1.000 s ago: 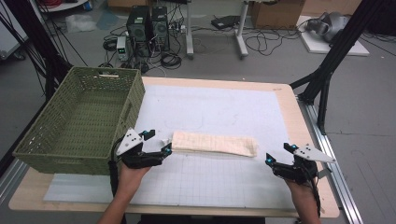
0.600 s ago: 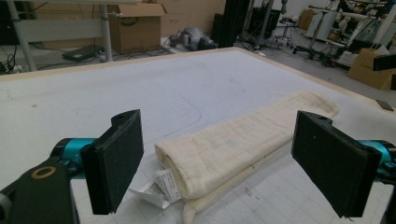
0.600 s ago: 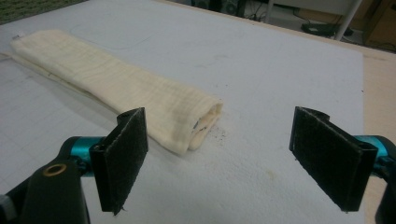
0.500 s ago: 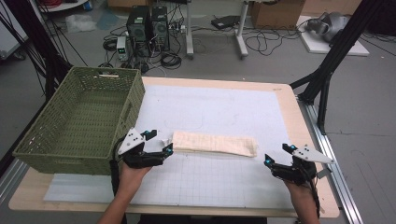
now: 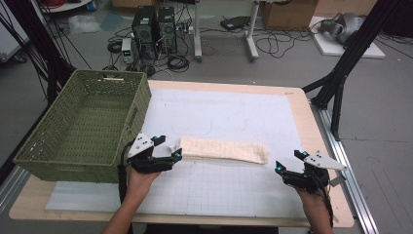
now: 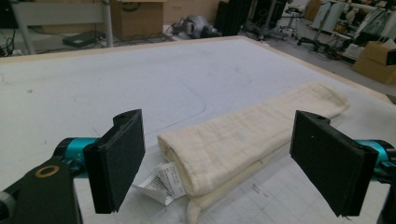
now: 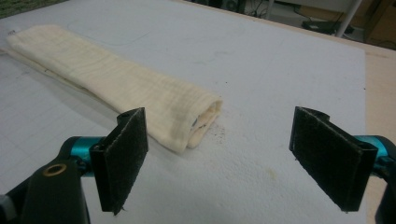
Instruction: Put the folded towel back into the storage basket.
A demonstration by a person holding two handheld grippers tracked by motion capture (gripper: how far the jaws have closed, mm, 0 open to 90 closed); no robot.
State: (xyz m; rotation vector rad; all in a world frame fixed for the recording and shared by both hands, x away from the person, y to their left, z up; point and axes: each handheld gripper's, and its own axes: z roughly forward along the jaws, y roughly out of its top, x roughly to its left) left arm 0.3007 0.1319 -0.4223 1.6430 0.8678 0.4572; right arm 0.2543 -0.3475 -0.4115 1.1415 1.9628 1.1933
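Observation:
A folded cream towel lies as a long strip across the white mat. My left gripper is open at the towel's left end. In the left gripper view that end sits between the two black pads, untouched, with a white label sticking out beside it. My right gripper is open too, a short way off the towel's right end. In the right gripper view the rolled end lies on the mat just ahead of the left pad.
A green woven basket stands on the table's left side, close behind my left gripper. The white gridded mat covers most of the wooden table. Black frame legs, cables and computers stand on the floor beyond.
My left gripper has crept slightly right toward the towel's end. The right gripper and the towel have hardly moved.

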